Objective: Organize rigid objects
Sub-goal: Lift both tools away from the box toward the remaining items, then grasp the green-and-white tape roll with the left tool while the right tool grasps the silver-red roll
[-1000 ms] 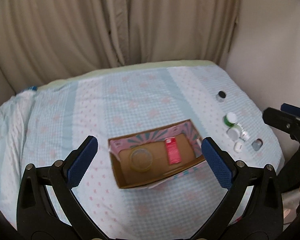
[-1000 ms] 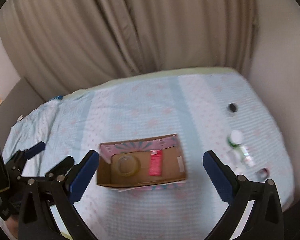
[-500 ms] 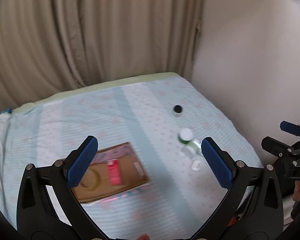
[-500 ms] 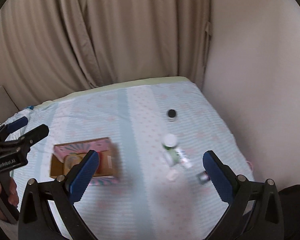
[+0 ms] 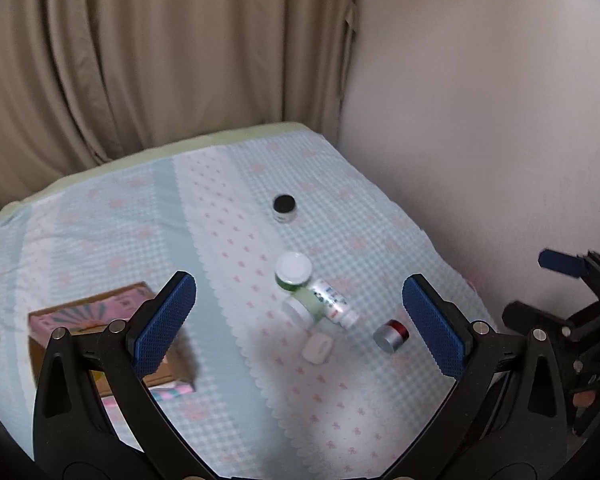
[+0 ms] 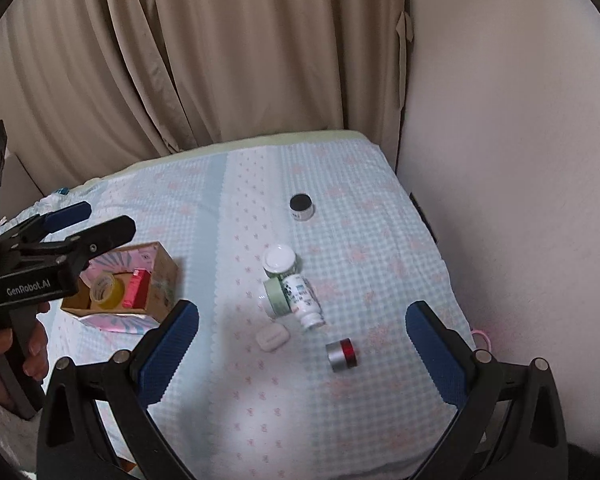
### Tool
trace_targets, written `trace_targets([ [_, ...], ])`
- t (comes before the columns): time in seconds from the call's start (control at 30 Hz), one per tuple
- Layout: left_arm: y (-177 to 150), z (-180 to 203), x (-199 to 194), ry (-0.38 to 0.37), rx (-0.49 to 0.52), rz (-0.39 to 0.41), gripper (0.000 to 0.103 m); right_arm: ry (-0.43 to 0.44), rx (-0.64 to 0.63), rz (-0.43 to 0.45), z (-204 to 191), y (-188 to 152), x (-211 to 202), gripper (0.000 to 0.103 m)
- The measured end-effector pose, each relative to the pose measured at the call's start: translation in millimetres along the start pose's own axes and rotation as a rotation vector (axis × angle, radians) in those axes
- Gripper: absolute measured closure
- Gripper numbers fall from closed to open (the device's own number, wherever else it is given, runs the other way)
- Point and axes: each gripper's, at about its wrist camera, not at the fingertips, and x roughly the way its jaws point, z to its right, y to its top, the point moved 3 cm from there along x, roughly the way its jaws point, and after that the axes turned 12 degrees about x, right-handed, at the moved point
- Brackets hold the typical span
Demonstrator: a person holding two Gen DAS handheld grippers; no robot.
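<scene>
On the bed lie a black-lidded jar [image 5: 284, 208] [image 6: 301, 207], a white-lidded green jar [image 5: 293, 270] [image 6: 279, 260], a green tape roll [image 6: 276, 298], a tipped white bottle [image 5: 331, 307] [image 6: 303, 299], a white case [image 5: 317, 347] [image 6: 272, 336] and a silver-red cylinder [image 5: 391, 336] [image 6: 341, 355]. A cardboard box [image 5: 80, 320] [image 6: 156, 280] at left holds a yellow tape roll [image 6: 107, 291] and a red pack [image 6: 136, 288]. My left gripper [image 5: 300, 324] and right gripper [image 6: 300, 344] are open, empty, above the loose items.
Beige curtains [image 5: 160, 60] hang behind the bed; a pale wall [image 5: 480, 120] runs along its right edge. A pink loop [image 6: 481, 336] lies at the bed's right edge. The left gripper [image 6: 60, 236] shows above the box in the right wrist view.
Both grippers have swung right, from over the box to over the loose items. The box has shifted to the left of both views. Both stay open.
</scene>
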Motion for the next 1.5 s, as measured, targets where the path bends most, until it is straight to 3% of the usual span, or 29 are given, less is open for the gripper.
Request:
trace_targets([
  [0.4, -37, 22, 124, -0.080, 0.106, -0.097, 0.000, -0.017, 0.040, -0.048, 39, -40, 82, 0.000],
  [0.77, -93, 27, 268, -0.197, 0.349, -0.158, 0.000, -0.048, 0.033, -0.157, 70, -101, 202, 0.001],
  [0.97, -115, 32, 304, -0.233, 0.451, -0.160, 0.000, -0.061, -0.018, -0.225, 78, -133, 252, 0.017],
  [1.07, -121, 31, 317, -0.237, 0.478, -0.167, 0.001, -0.072, -0.014, -0.233, 82, -140, 263, 0.017],
  [1.13, -123, 29, 323, -0.265, 0.481, -0.184, 0.007, -0.079, -0.012, -0.232, 84, -141, 267, 0.029],
  [1.27, -125, 32, 329, -0.304, 0.499, -0.185, 0.016, -0.100, -0.033, -0.231, 87, -143, 276, 0.035],
  [1.33, -127, 35, 332, -0.304, 0.516, -0.195, 0.029, -0.100, -0.035, -0.224, 87, -143, 276, 0.038],
  [1.5, -129, 39, 331, -0.274, 0.528, -0.188, 0.030, -0.131, -0.043, -0.222, 91, -137, 281, 0.058],
])
